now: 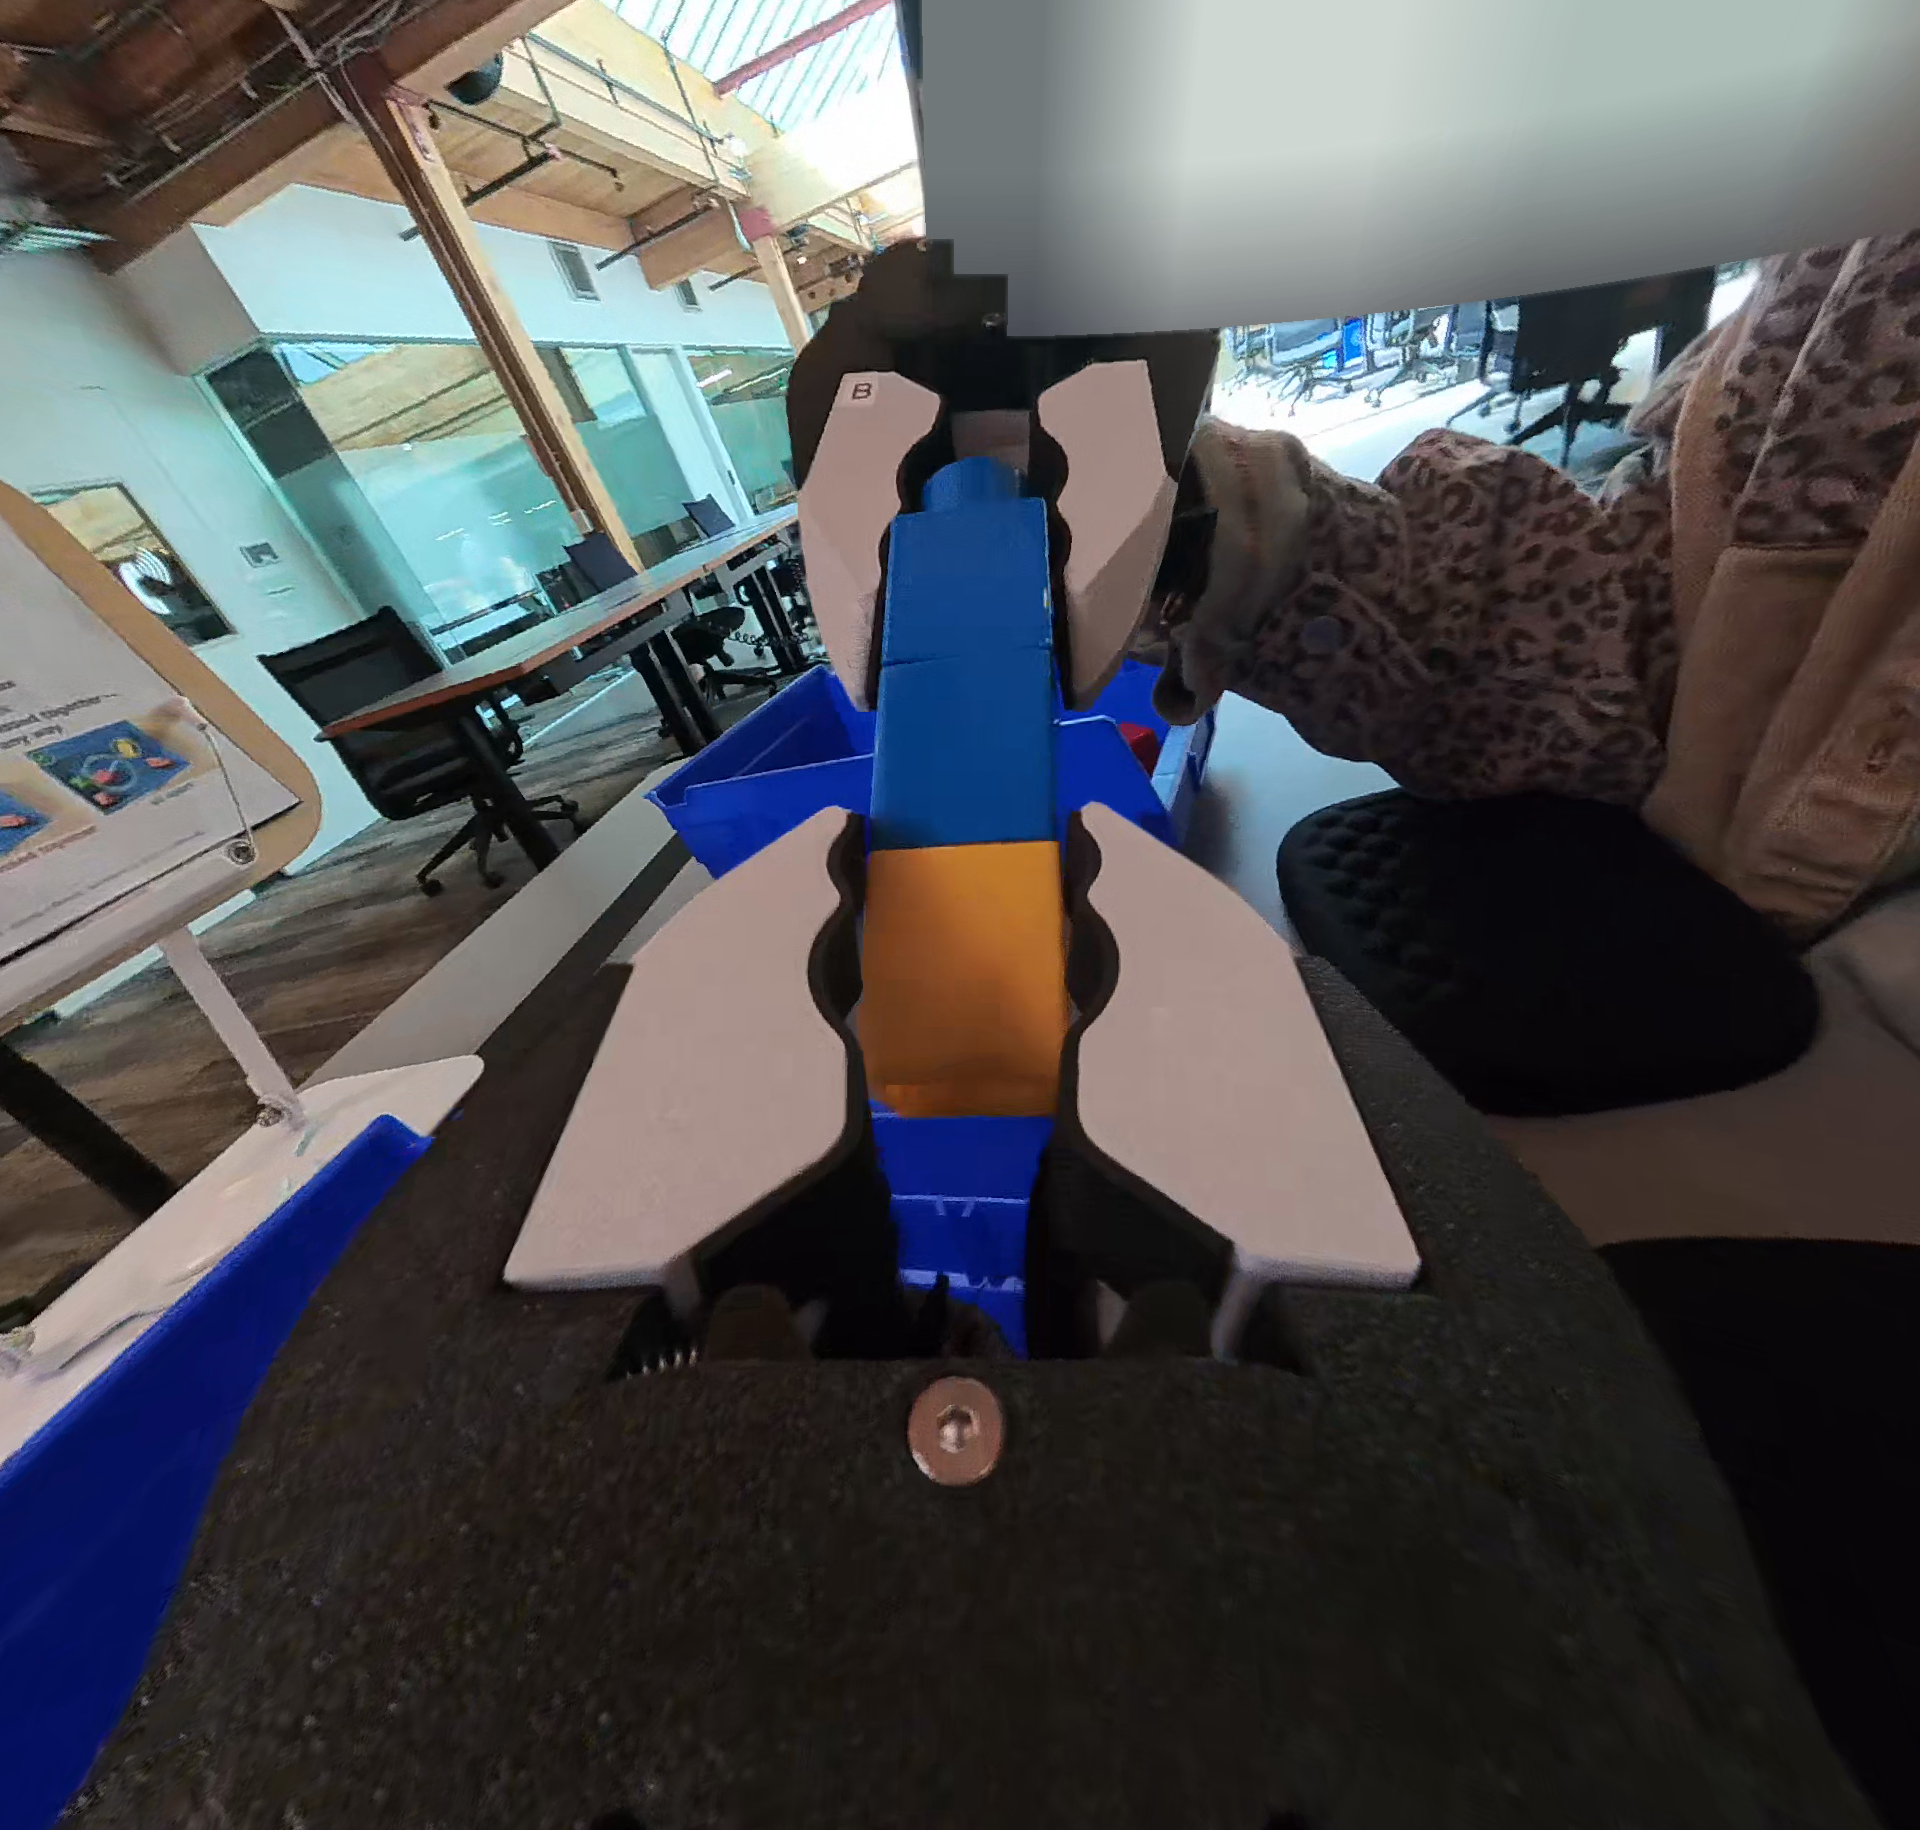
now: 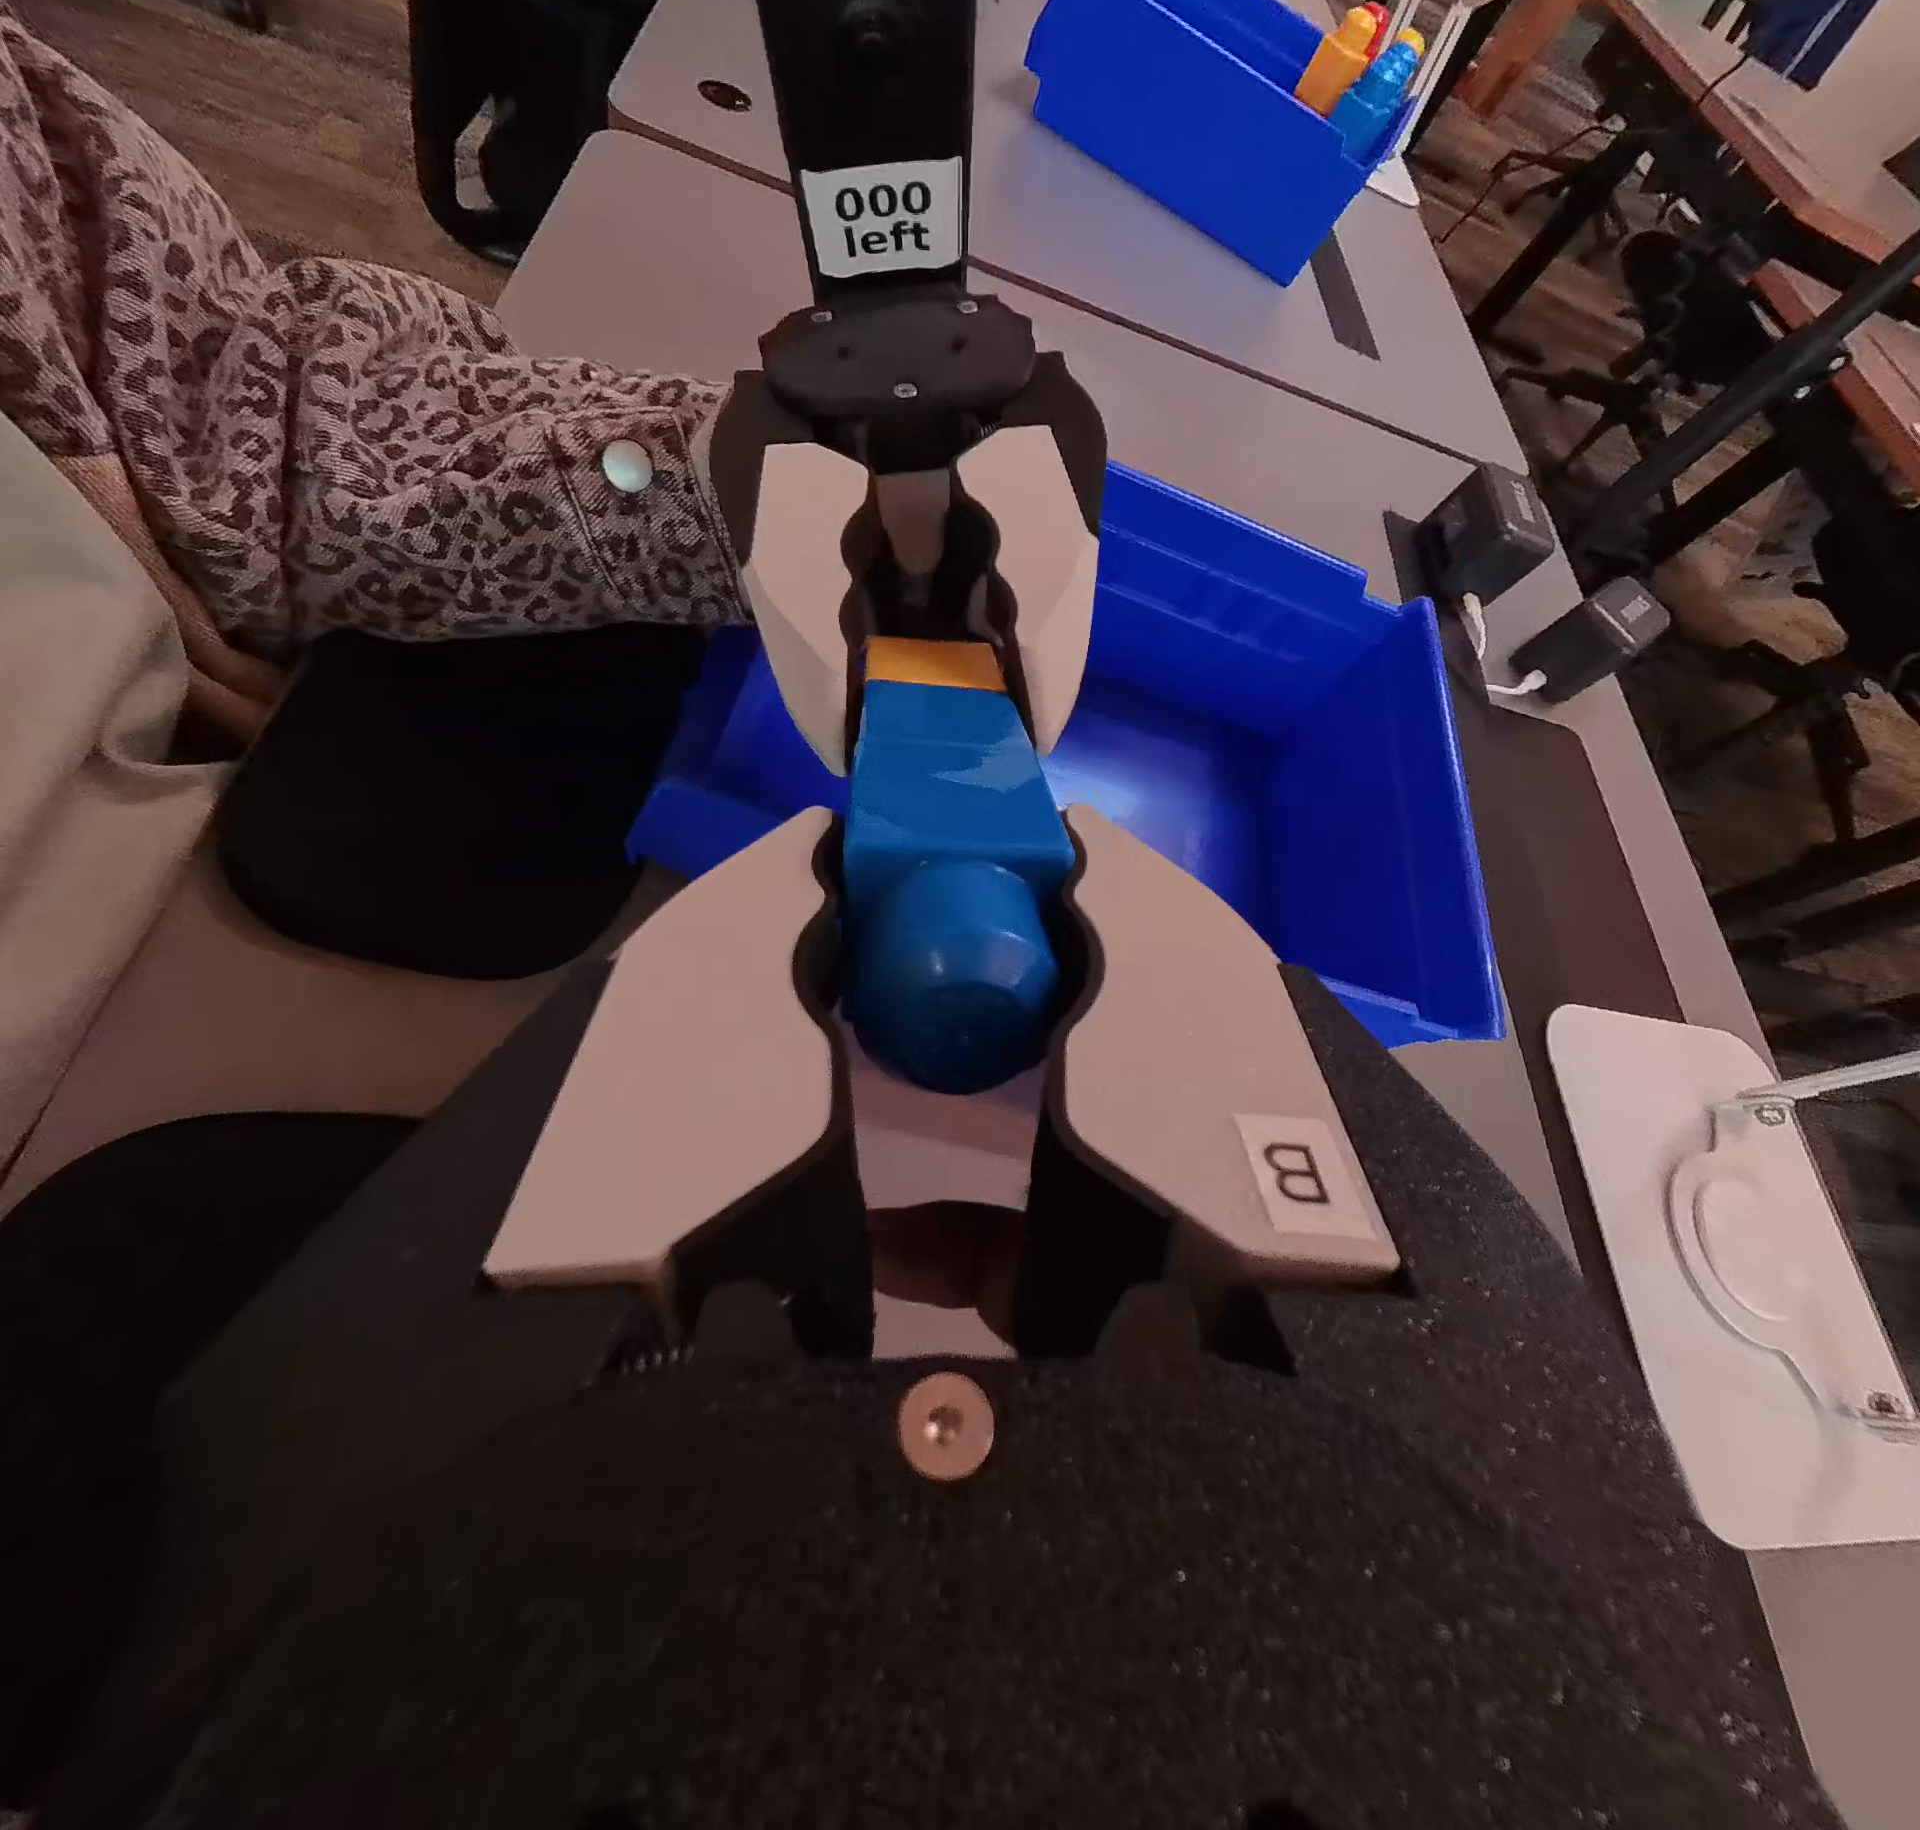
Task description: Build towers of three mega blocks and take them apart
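The left gripper (image 1: 961, 933) is clenched on the orange block (image 1: 961, 970), its two flat pale-grey fingers (image 1: 707, 1063) with wavy black rubbery inner edges pressing the block's smooth plastic sides. That orange block is one end of a tower of three blocks held in the air between the two grippers, which face each other tip to tip. Joined to the orange block is a blue middle block (image 1: 964, 752), and beyond that a second blue end block (image 1: 966, 585), square-sided and glossy. The right gripper (image 2: 951, 933) is clamped on that far end, its scalloped pads closing around the rounded blue stud (image 2: 951, 980) and the block's shoulders. Both gripper bodies are black with a coarse, grainy surface and a single shiny screw at the centre. A sleeve (image 2: 364, 492) of leopard-print fabric with a pearly snap button reaches to the left gripper. Directly beneath the tower sits an open blue plastic bin (image 2: 1382, 845) with smooth straight walls, resting on the pale grey desk (image 2: 1226, 346). Farther back on the desk stands a second blue bin (image 2: 1174, 128) holding orange, red and blue blocks (image 2: 1361, 66). A flat white plate (image 2: 1704, 1292) with a clear plastic piece screwed onto it lies at the desk's right edge, near two small dark boxes (image 2: 1538, 575) with a white cable.
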Motion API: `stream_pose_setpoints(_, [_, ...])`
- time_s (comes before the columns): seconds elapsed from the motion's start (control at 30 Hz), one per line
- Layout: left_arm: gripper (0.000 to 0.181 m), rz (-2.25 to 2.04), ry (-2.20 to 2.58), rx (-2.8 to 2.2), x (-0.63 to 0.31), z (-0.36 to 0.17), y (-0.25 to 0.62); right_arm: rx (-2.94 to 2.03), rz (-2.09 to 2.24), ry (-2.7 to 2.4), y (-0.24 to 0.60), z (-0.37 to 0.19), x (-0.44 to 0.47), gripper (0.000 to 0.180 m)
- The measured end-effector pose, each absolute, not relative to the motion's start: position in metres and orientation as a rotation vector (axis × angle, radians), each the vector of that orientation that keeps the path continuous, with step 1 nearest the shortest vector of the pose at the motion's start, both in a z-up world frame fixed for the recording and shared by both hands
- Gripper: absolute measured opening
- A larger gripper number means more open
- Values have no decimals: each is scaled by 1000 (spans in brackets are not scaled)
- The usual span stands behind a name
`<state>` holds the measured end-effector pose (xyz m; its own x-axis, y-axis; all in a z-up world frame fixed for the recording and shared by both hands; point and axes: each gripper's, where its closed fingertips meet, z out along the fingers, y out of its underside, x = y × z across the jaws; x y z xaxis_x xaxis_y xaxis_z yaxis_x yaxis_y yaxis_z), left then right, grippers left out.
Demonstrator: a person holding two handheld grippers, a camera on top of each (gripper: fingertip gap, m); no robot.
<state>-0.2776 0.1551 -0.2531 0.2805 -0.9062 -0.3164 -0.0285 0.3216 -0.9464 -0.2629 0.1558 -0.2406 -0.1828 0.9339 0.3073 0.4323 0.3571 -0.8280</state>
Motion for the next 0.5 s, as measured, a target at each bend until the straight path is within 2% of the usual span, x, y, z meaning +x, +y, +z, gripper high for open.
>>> stream_pose_setpoints(0.1, [43, -857, 1146, -1103, -271, -256, 150, -1181, 766, -1798, 150, -242, -266, 36])
stream_pose_setpoints(0.5, [36, -747, 1235, -1186, -265, -273, 156, -1256, 619, -1858, 153, -246, -245, 36])
